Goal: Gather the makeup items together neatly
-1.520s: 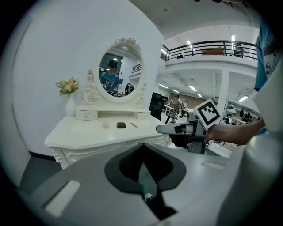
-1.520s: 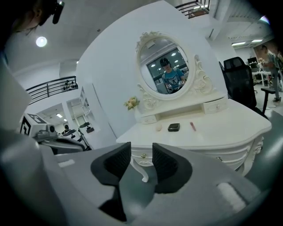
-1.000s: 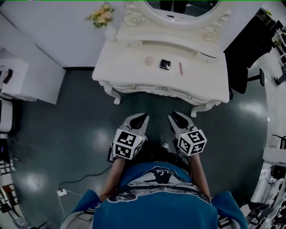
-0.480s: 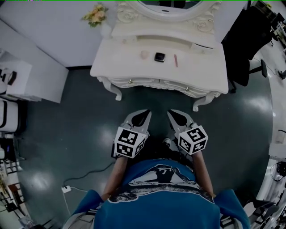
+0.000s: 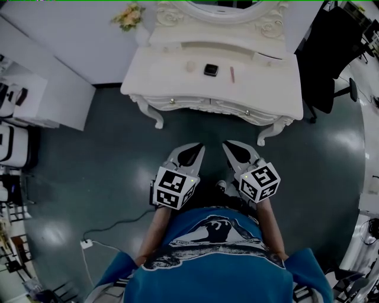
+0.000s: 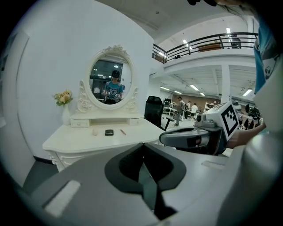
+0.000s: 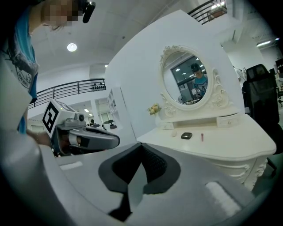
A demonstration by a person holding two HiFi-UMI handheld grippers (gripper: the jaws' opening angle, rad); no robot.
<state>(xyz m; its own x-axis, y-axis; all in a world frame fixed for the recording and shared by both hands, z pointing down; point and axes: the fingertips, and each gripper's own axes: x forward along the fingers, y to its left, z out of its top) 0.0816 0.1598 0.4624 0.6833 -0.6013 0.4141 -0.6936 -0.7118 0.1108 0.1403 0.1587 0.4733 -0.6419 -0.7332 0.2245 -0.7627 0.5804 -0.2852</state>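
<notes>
Lipstick (image 5: 232,74) lengthwise toward mirror (image 7: 190,81)

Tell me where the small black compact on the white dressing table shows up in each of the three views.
Head view: black compact at top centre, on the dressing table.
Left gripper view: compact left of centre, around mid-height.
Right gripper view: compact right of centre, just below mid-height.
Shared landmark: the flowers, standing left of the compact in every view.
</notes>
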